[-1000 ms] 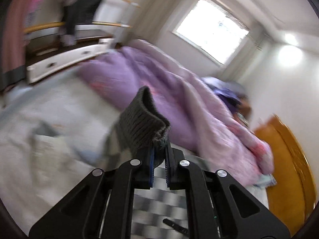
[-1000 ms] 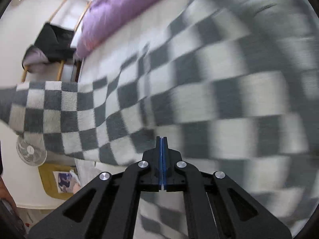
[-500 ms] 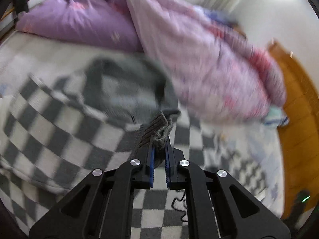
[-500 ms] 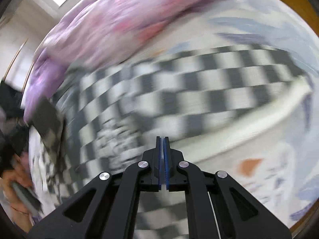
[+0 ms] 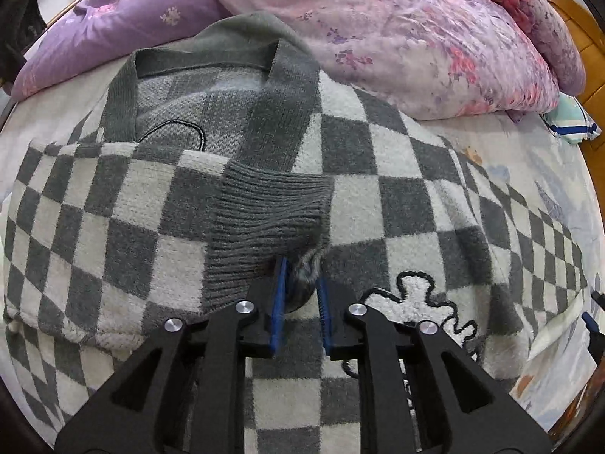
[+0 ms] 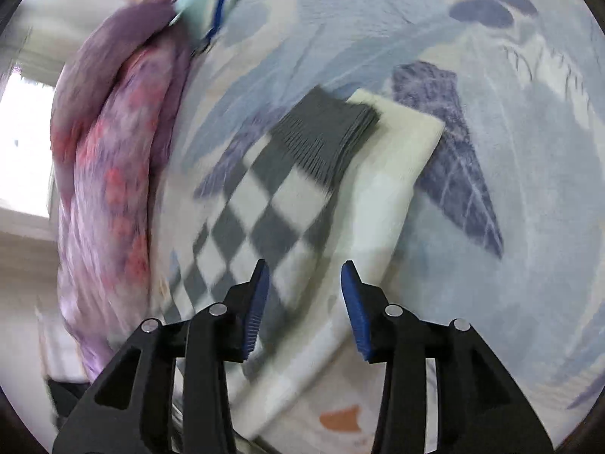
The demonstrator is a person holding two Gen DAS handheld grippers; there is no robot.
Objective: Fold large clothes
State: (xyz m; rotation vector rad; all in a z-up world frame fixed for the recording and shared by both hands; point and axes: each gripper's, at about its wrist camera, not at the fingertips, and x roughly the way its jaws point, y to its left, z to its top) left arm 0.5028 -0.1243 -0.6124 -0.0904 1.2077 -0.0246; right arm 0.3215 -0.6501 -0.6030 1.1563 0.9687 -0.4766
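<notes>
A grey-and-white checkered knit cardigan [image 5: 378, 189] lies spread on the bed, collar toward the far side. One sleeve is folded across its chest, and its grey ribbed cuff [image 5: 264, 223] lies in front of my left gripper [image 5: 300, 302]. The left gripper's jaws stand slightly apart with a bit of cuff fabric between them. In the right wrist view the other sleeve [image 6: 272, 208] lies stretched out on the bed, ending in its grey cuff [image 6: 325, 140]. My right gripper [image 6: 304, 306] is open and empty just above that sleeve.
A pink and purple floral duvet [image 5: 435, 30] is heaped along the far side of the bed. The bedsheet [image 6: 491, 265] is pale blue with leaf prints. A cream folded cloth [image 6: 385, 174] lies under the sleeve. A wooden headboard [image 5: 578, 38] is at the right.
My left gripper carried the cuff over the cardigan, laid it on the chest and loosened its jaws. My right gripper swung toward the other sleeve and opened.
</notes>
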